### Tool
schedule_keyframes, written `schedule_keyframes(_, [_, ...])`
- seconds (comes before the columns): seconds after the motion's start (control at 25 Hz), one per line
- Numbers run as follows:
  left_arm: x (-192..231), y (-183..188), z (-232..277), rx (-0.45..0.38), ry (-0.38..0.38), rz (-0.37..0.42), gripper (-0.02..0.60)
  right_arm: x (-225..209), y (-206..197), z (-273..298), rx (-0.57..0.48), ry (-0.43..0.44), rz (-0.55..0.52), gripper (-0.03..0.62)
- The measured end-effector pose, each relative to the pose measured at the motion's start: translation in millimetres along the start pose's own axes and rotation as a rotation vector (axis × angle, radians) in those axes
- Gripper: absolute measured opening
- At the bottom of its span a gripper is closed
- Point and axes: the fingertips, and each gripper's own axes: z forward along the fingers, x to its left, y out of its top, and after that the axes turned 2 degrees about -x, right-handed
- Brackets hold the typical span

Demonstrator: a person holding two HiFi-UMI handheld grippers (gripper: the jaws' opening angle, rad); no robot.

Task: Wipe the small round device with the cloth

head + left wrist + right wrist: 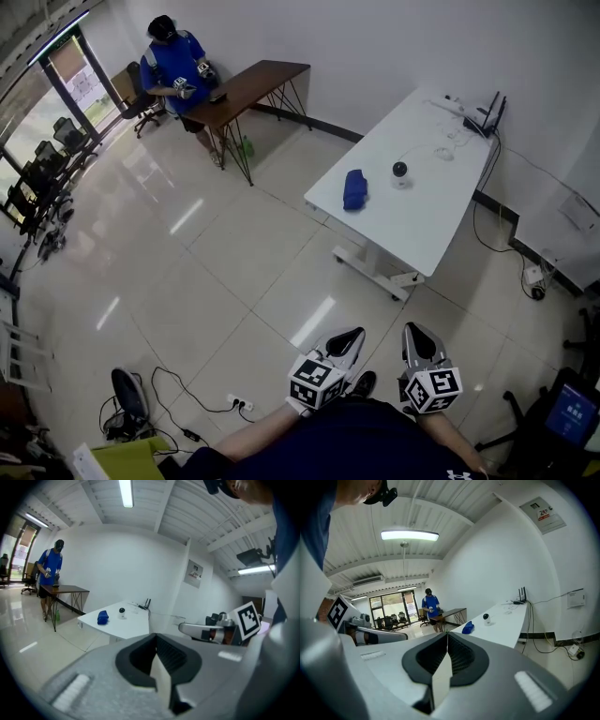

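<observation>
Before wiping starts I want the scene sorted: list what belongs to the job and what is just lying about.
Job: blue cloth, small round device, both on the white table; left tool and right tool, both shut, empty.
Lying about: router at the table's far end, brown desk, person in blue beside it, power strip on the floor.

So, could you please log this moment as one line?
left hand-held gripper: shut, empty | right hand-held gripper: shut, empty | cloth: on table, beside device
</observation>
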Motion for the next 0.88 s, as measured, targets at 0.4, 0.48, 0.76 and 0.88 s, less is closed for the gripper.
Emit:
schedule_keyframes(0.4, [4,19,42,0.001,0.024,0.020,0.003,-35,11,24,0.001,0.021,-0.012,0.012])
schedule_keyframes(0.48, [9,19,50,0.004,0.024,0.027,0.003,-40,15,29,0.000,0.017,-0.011,0.012])
schedule_keyframes(0.76, [29,24,84,0.020,-0.013,0.003,0.003,-61,13,58,0.017,-0.012,-0.010,0.012])
schedule_keyframes(0.88, [42,30,99,0.025,-0.037,-0.002,0.003,-70,20,74,0.011,-0.038,-0.018,0.012])
